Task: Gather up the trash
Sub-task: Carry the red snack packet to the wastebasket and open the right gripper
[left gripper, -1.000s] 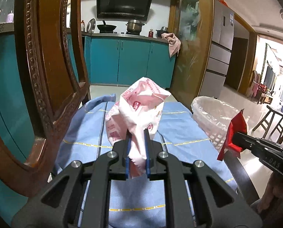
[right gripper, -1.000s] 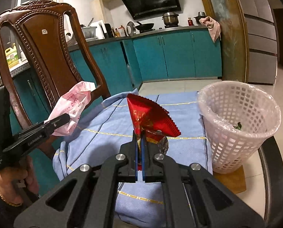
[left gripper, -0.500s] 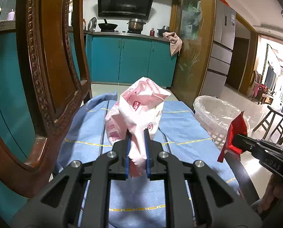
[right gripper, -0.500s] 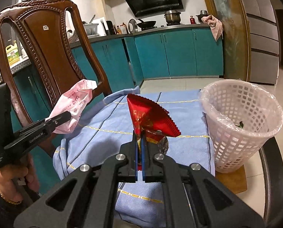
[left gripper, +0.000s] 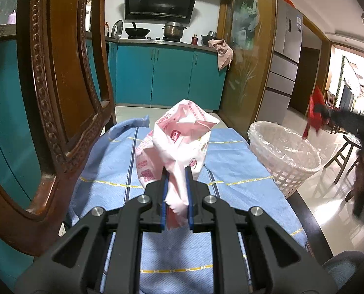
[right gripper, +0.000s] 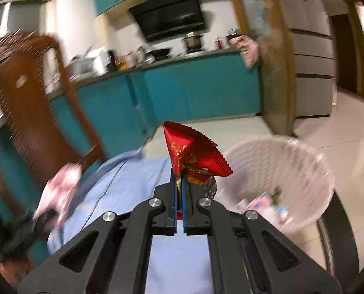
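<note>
Step in hand, by my reading: carrying trash to basket.

Right gripper clamping red wrapper, hovering just left of basket rim.

Left gripper pinching pink bag, waiting over bench, left of basket.

Next: centring red wrapper over basket opening, then releasing; pink bag after.

Open air above white basket (carved chair back close at left)
</note>
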